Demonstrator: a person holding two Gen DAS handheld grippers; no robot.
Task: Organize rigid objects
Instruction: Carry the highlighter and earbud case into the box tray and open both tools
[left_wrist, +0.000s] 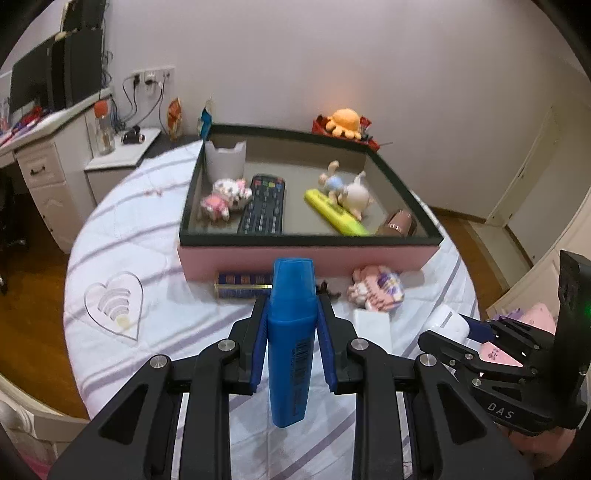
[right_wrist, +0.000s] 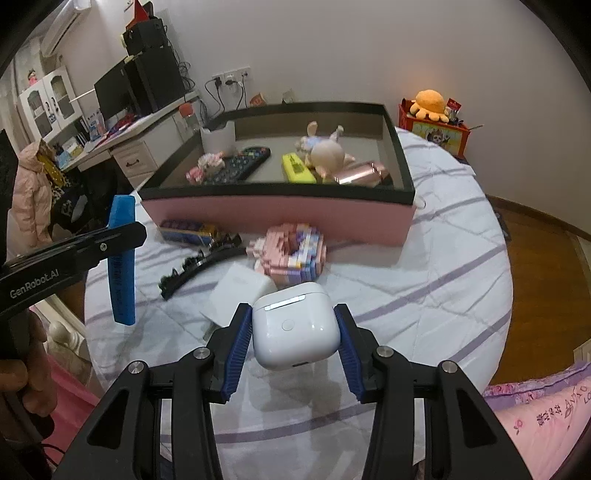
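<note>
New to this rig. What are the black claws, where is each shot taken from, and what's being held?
No robot: a person holds a two-finger gripper in each hand, with a fisheye camera on each looking along its fingers. In the left wrist view, the left gripper is shut on a blue highlighter. In the right wrist view, the right gripper is shut on a white earbud case. Both hover over a striped bedsheet. Ahead sits a pink box holding a remote, a yellow highlighter and toys. A block toy lies outside it.

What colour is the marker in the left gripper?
Blue marker, clearest in the left wrist view, clamped in the left gripper.
</note>
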